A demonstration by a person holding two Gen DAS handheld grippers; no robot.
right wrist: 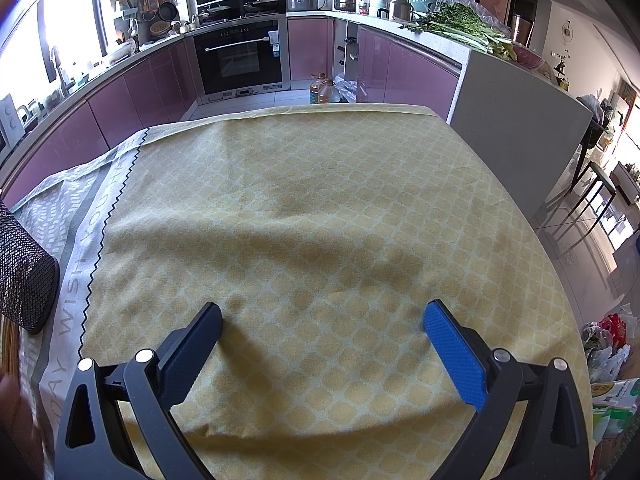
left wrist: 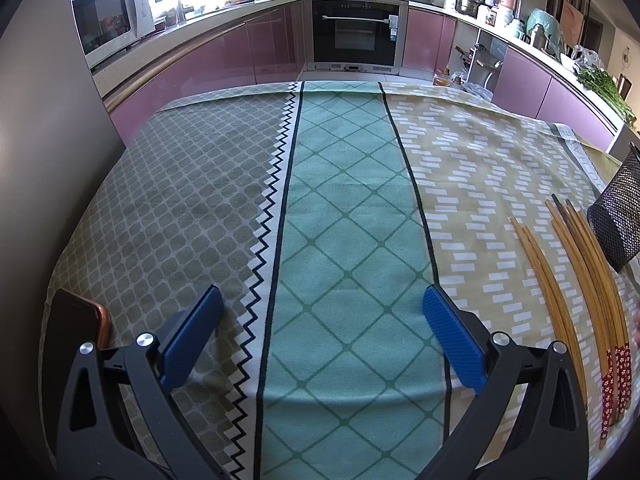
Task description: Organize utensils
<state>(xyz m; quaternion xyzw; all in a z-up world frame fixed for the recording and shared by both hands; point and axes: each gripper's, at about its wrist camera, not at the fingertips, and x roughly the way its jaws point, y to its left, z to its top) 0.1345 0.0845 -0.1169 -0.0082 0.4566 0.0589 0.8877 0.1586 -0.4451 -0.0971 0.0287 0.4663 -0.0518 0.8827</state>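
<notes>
Chopsticks (left wrist: 576, 280) beside mesh holder (left wrist: 618, 220) (tipped).

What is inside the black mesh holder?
The black mesh holder shows only dark mesh walls; its inside is not visible. The chopsticks lie outside it, on the tablecloth.

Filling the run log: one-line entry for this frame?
left gripper open | right gripper open | chopsticks on tablecloth | mesh holder beside them

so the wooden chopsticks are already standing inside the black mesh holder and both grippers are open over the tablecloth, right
Not quite. The wooden chopsticks are not in the black mesh holder; the left wrist view shows them lying flat on the patterned tablecloth beside it. The rest holds: the left gripper and right gripper are both open over the cloth.
</notes>
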